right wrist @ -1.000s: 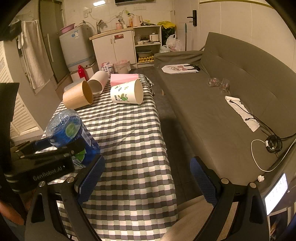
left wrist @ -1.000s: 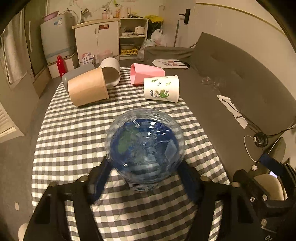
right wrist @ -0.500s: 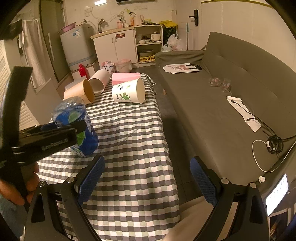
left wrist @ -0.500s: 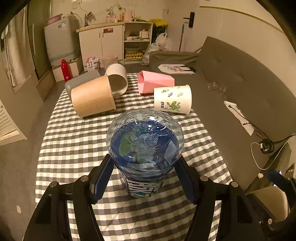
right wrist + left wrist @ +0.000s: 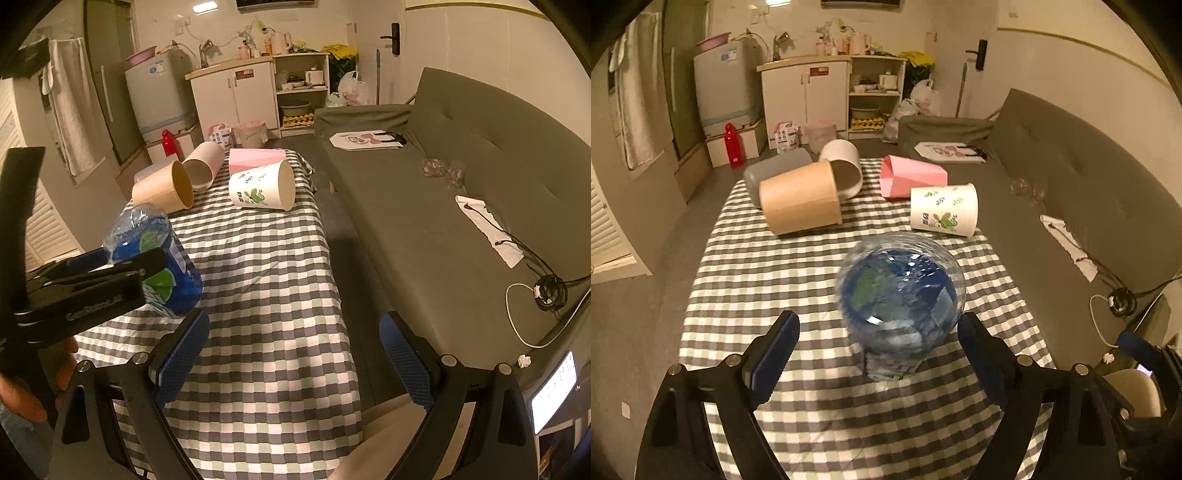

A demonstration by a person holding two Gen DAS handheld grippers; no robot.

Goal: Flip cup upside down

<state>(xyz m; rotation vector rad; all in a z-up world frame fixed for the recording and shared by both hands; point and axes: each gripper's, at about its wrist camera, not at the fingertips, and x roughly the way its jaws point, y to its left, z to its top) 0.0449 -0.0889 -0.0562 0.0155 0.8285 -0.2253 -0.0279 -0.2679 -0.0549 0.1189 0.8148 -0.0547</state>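
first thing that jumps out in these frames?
The clear plastic cup with the blue label, standing upside down on the checkered tablecloth between the open fingers of the left gripper. Behind it, a cluster of tipped-over cups, the kraft paper cup largest.

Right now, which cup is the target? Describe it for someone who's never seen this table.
On the checked tablecloth, skip the paper cups lying on their sides at the far end. The blue cup stands alone, near, between the left gripper's open fingers: the only clear plastic one, blue-and-green label, closed end up.
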